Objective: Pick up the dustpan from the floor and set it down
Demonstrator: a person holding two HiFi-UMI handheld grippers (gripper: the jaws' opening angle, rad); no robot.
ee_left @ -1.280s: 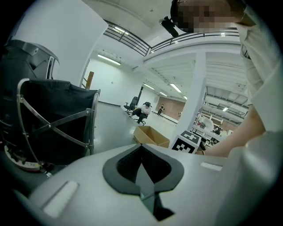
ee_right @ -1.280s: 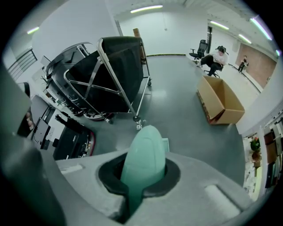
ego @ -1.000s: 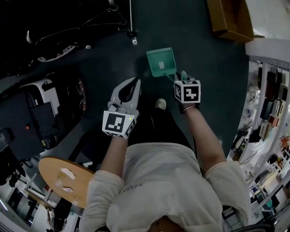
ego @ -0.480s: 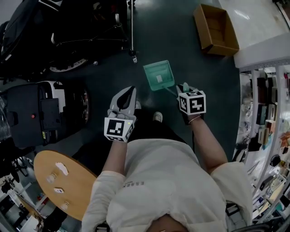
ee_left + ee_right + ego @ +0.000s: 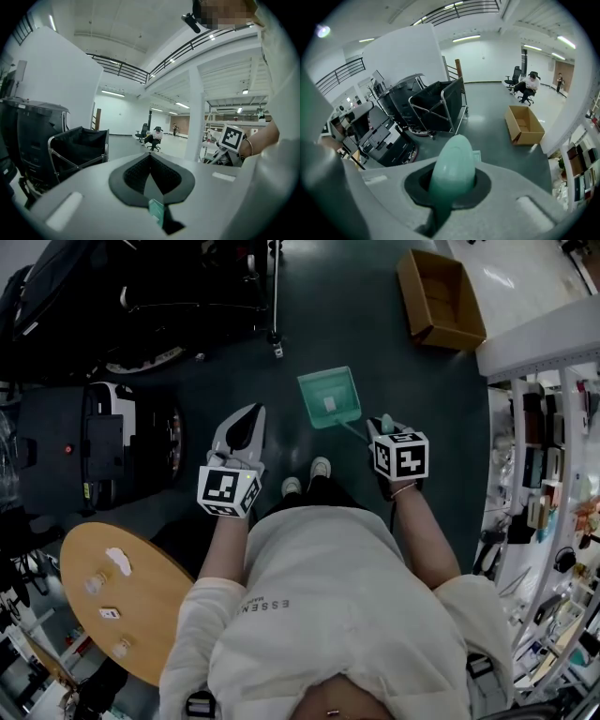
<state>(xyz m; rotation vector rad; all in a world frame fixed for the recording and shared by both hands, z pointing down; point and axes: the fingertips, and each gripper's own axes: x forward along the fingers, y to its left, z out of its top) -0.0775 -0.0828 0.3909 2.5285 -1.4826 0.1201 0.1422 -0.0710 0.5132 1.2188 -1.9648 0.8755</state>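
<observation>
**Q:** State of the right tool?
**A:** The right tool (image 5: 382, 427) is clenched on the rounded end of the green handle (image 5: 452, 168). A thin shaft runs forward and down from there to the dustpan (image 5: 330, 397).

**Q:** And the left tool?
**A:** The left tool (image 5: 240, 430) is clenched on itself, pads together, with nothing between them. It takes no part in the carry.

**Q:** Where is the dustpan?
**A:** It hangs from the right tool, just beyond the person's shoes (image 5: 320, 467), over the floor (image 5: 403, 371). The person is upright with the tool at waist height, so the pan appears clear of the floor.

**Q:** Progress?
**A:** Pick-up: judged complete. Set-down: not yet done. No target is marked. The cardboard box (image 5: 441, 301) lies far right, well apart from the pan. Lower the pan level before releasing.
</observation>
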